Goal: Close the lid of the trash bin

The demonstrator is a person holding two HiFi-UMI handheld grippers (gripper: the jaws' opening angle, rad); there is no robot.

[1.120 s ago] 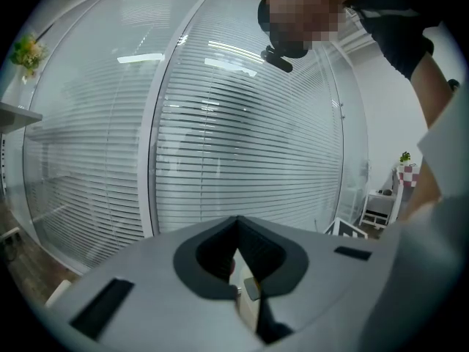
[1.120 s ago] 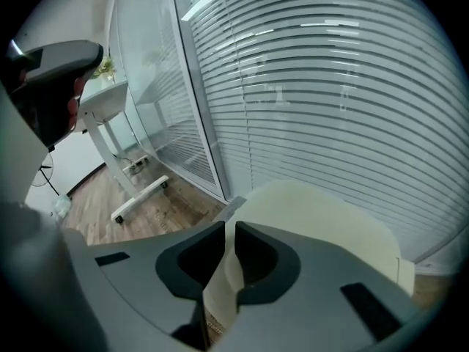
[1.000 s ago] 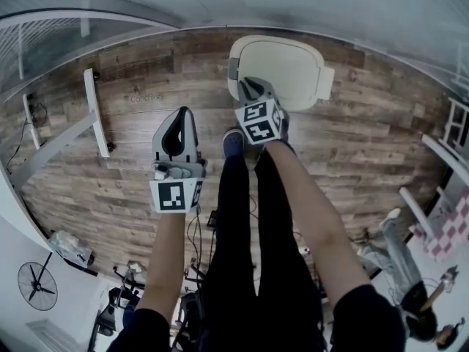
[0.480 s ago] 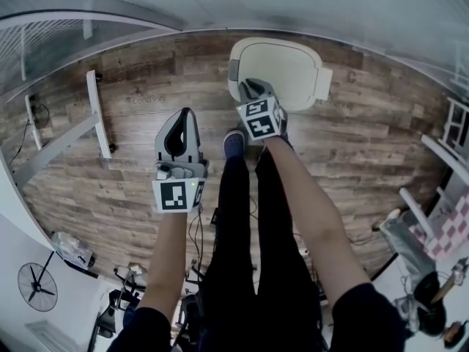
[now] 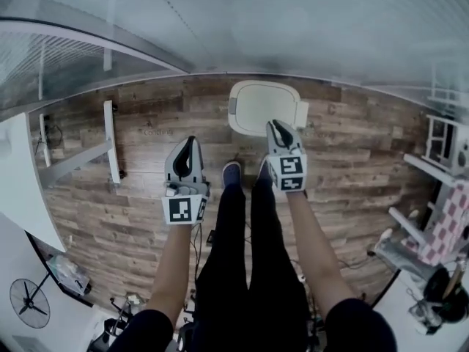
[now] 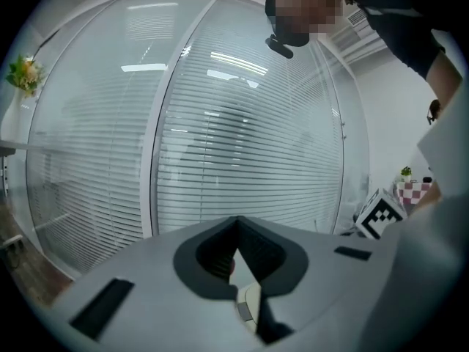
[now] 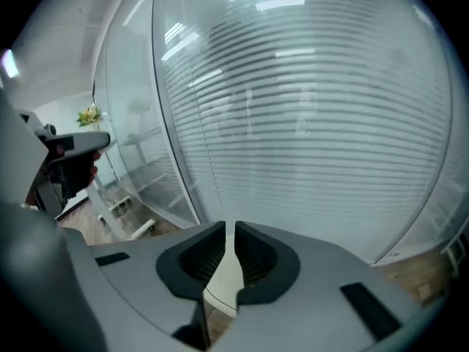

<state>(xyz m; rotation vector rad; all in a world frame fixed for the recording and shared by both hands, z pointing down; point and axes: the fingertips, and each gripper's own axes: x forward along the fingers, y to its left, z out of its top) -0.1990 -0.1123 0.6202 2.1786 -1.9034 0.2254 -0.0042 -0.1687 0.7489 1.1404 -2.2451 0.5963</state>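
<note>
The white trash bin (image 5: 262, 107) stands on the wood floor by the glass wall, and its lid lies flat and closed. My right gripper (image 5: 274, 123) hangs above the bin's near right edge, clear of the lid. Its jaws stand a thin slit apart with nothing between them. In the right gripper view (image 7: 230, 226) a strip of the white lid (image 7: 223, 281) shows below the jaws. My left gripper (image 5: 192, 141) hovers over bare floor to the left of the bin. In the left gripper view (image 6: 236, 220) its tips meet, empty.
A curved glass wall with blinds (image 5: 220, 35) runs behind the bin. A white frame (image 5: 111, 141) stands at the left, a fan (image 5: 29, 303) at the lower left, and white shelving (image 5: 440, 134) at the right. The person's shoes (image 5: 231, 173) are just short of the bin.
Both grippers have risen. The right gripper has lifted off the bin lid and shifted right. The head view has pulled back, so the bin looks smaller.
</note>
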